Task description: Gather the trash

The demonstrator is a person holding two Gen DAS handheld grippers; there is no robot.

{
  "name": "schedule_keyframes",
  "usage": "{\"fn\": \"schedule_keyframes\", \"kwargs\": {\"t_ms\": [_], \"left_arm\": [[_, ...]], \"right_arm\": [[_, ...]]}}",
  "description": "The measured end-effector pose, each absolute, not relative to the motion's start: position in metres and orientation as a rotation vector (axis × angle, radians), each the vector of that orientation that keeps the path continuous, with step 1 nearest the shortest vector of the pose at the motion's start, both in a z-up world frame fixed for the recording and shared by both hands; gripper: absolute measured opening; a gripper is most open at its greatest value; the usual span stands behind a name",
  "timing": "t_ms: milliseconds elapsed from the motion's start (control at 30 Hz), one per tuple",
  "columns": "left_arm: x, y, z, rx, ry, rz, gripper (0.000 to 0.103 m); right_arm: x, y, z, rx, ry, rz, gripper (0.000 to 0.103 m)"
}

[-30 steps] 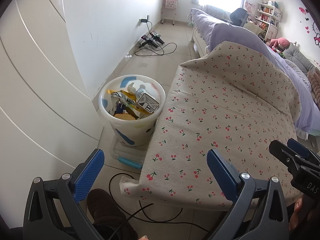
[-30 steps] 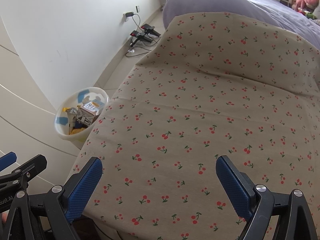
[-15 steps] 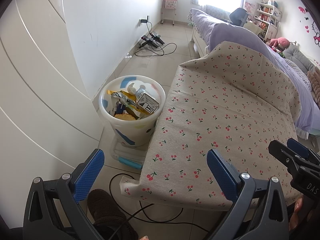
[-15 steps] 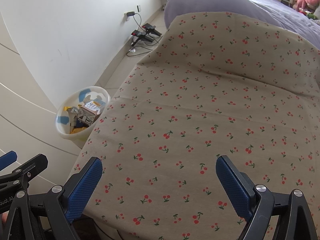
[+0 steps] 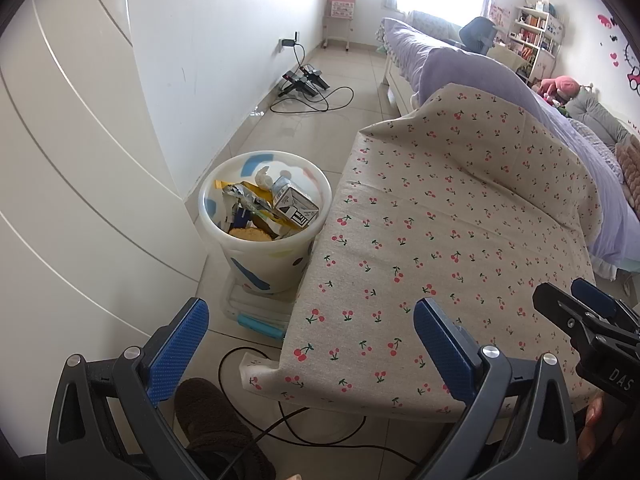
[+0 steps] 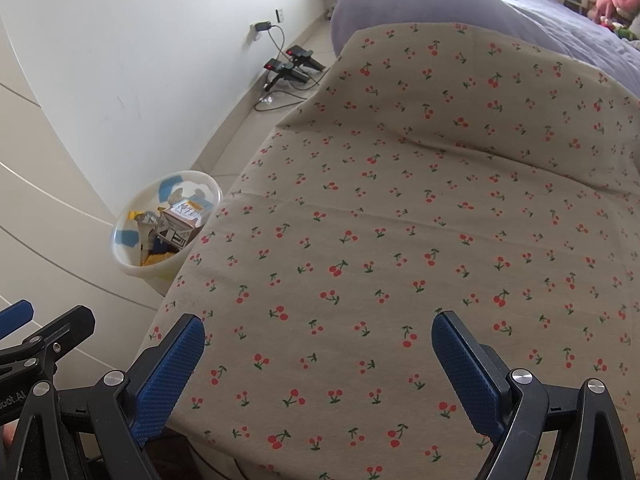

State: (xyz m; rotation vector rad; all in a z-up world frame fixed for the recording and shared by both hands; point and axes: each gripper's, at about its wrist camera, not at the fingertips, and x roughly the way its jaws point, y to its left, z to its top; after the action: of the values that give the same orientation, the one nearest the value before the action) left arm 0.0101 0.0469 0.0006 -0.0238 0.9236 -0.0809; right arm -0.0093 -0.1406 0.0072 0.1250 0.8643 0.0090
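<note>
White trash bin point(image 5: 264, 220) well beyond the spread left fingers point(image 5: 178, 344).

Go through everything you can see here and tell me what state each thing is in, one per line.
Left gripper: open, holding nothing.
Right gripper: open, holding nothing.
Trash bin: upright, no lid, filled with trash near the rim.
Carton: lying tilted on top of the trash.
Cherry-print cloth: spread flat, nothing on it.
</note>
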Motion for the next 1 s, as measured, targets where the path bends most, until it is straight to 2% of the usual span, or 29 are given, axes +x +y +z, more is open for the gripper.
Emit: {"fn": "schedule_keyframes", "kwargs": {"t_ms": [1000], "left_arm": [[0.0098,0.0450,-0.0016,-0.013,0.928,-0.075,0.103]], "right_arm": [[-0.0115,-0.1405,0.0073,0.125,0.862,0.015,0.095]]}}
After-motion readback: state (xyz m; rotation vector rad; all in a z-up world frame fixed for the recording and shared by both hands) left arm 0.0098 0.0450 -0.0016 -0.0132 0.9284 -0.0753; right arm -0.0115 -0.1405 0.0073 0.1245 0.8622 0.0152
